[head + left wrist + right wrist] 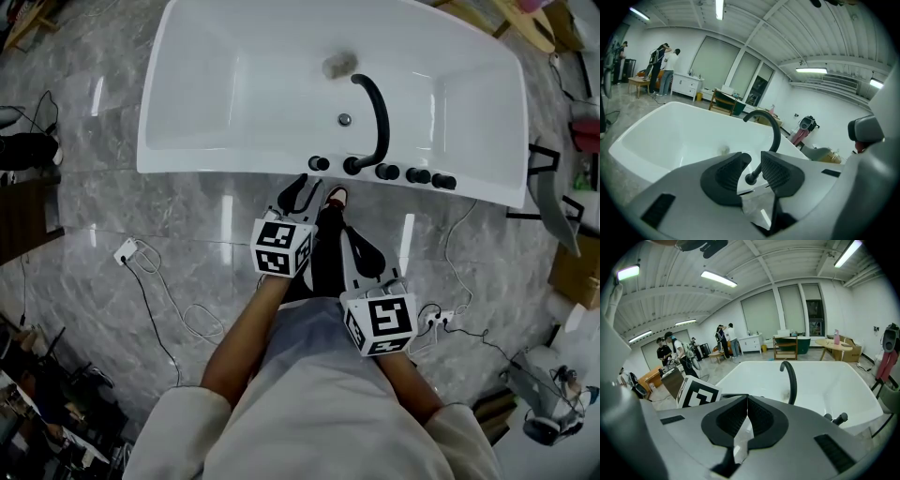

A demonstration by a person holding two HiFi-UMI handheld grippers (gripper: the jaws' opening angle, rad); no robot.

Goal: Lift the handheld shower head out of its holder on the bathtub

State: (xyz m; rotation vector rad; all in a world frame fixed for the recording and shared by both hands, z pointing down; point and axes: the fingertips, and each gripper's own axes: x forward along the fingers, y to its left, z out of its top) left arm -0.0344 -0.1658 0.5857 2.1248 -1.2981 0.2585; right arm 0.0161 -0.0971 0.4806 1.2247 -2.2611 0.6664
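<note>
Floor: grey marble tiles (187, 244) lay under both grippers.
Right gripper (747, 404): jaws were pressed together, empty.
Left gripper (753, 165): jaws stood apart, gripping nothing.
Shower head: black stick-shaped handheld shower head (443, 181) sat on the white bathtub (187, 112) rim, at 2 o'clock from the left gripper.
Spout: black curved metal spout (379, 112) arched over the basin at 12 o'clock.

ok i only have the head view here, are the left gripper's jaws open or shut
observer: Open. The left gripper view shows the left gripper with its jaws apart and a small black knob in the gap, not gripped.
operator: and the right one
observer: Shut. The right gripper has its jaws closed together, with nothing between them.
operator: anyone standing close
observer: No. The people stand far across the room, beyond the bathtub.
</note>
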